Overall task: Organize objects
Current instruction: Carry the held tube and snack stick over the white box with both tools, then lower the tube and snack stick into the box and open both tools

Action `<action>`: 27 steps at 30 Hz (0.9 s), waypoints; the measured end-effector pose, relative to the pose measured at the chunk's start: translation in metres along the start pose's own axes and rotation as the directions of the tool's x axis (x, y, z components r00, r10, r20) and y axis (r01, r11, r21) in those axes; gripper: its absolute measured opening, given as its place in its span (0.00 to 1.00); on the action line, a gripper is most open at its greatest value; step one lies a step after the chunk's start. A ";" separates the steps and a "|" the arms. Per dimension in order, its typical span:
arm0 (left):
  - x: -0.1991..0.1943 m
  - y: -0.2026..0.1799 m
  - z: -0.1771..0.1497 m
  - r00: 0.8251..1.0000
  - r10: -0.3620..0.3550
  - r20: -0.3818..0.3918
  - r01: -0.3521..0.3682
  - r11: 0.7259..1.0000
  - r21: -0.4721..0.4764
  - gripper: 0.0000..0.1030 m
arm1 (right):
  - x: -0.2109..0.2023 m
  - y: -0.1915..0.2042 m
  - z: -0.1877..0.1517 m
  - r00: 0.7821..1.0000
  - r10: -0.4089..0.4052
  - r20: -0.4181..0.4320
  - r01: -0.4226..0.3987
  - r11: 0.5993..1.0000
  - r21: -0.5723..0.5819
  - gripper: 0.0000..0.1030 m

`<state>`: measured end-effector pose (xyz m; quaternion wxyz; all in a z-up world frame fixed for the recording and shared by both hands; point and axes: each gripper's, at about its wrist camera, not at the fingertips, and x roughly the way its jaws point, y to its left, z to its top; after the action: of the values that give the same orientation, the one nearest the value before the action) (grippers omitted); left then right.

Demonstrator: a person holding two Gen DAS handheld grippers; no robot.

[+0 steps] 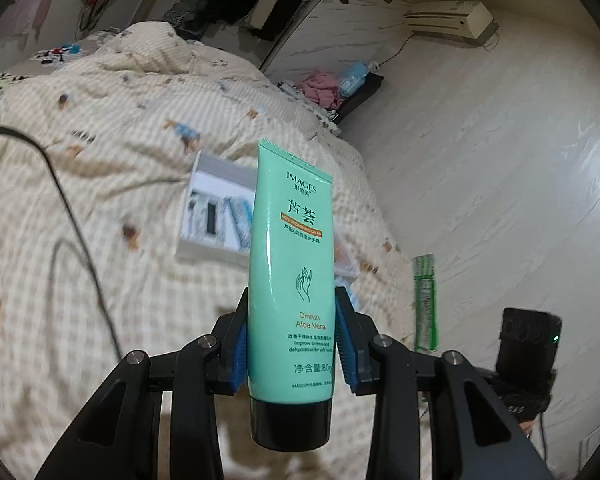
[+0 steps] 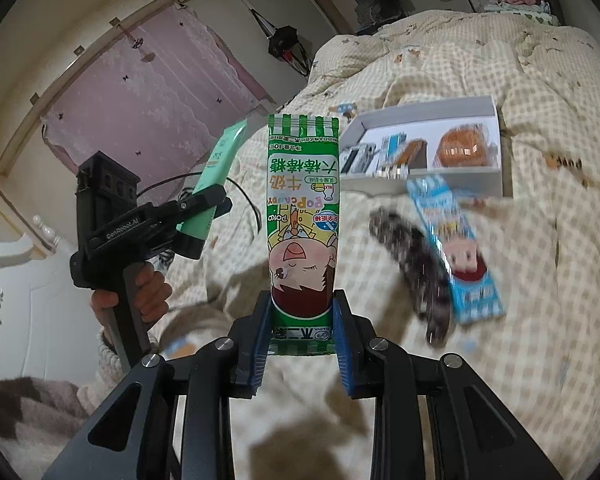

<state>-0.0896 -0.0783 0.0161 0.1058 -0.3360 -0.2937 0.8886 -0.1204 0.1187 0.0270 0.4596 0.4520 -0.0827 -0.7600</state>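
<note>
My left gripper point(image 1: 291, 308) is shut on a teal hand cream tube point(image 1: 291, 264) with a black cap, held upright above the bed; both also show in the right wrist view, gripper point(image 2: 204, 200) and tube point(image 2: 216, 164). My right gripper point(image 2: 302, 312) is shut on a green candy packet point(image 2: 302, 208), held upright; the packet also shows in the left wrist view point(image 1: 425, 300). A white box point(image 2: 480, 186) with several items inside lies on the quilt ahead; it also shows in the left wrist view point(image 1: 216, 208). A blue candy packet point(image 2: 456, 248) and a dark speckled strip point(image 2: 412, 252) lie in front of the box.
The checked quilt point(image 1: 100, 160) covers the bed. A black cable point(image 1: 72, 216) runs across it on the left. The pale floor point(image 1: 500, 160) lies to the right of the bed, with a dark bench holding clothes point(image 1: 340, 88) at the far end. A pink curtain point(image 2: 148, 92) hangs at left.
</note>
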 end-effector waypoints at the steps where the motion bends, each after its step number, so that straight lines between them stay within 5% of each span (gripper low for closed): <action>1: 0.002 -0.002 0.009 1.000 -0.010 0.008 0.010 1.000 -0.005 0.39 | 0.001 0.000 0.006 1.000 0.001 0.013 -0.001 1.000 -0.005 0.29; 6: 0.015 -0.023 0.041 0.994 0.020 0.106 -0.024 0.999 0.036 0.39 | -0.002 0.003 0.047 0.987 -0.043 0.154 0.052 0.997 -0.054 0.29; 11: 0.048 -0.030 0.063 0.977 -0.036 0.208 0.022 0.997 0.069 0.39 | 0.005 0.007 0.075 0.917 -0.168 0.363 0.236 0.960 -0.151 0.29; 14: 0.085 -0.026 0.072 0.984 0.049 0.170 -0.061 0.996 0.065 0.39 | 0.023 -0.003 0.085 0.886 -0.198 0.419 0.288 0.943 -0.165 0.29; 22: 0.152 0.016 0.051 0.984 0.178 0.025 -0.177 0.984 -0.024 0.39 | 0.086 -0.064 0.096 0.897 -0.368 0.244 0.375 0.927 0.019 0.29; 27: 0.162 0.020 0.033 0.975 0.223 -0.018 -0.223 0.975 -0.006 0.39 | 0.102 -0.067 0.090 0.888 -0.426 0.172 0.431 0.902 0.009 0.29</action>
<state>-0.2329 -0.0469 -0.0633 0.0068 -0.3749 -0.2568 0.8907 -0.2484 0.0516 -0.0198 0.2788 0.3858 -0.0086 -0.8794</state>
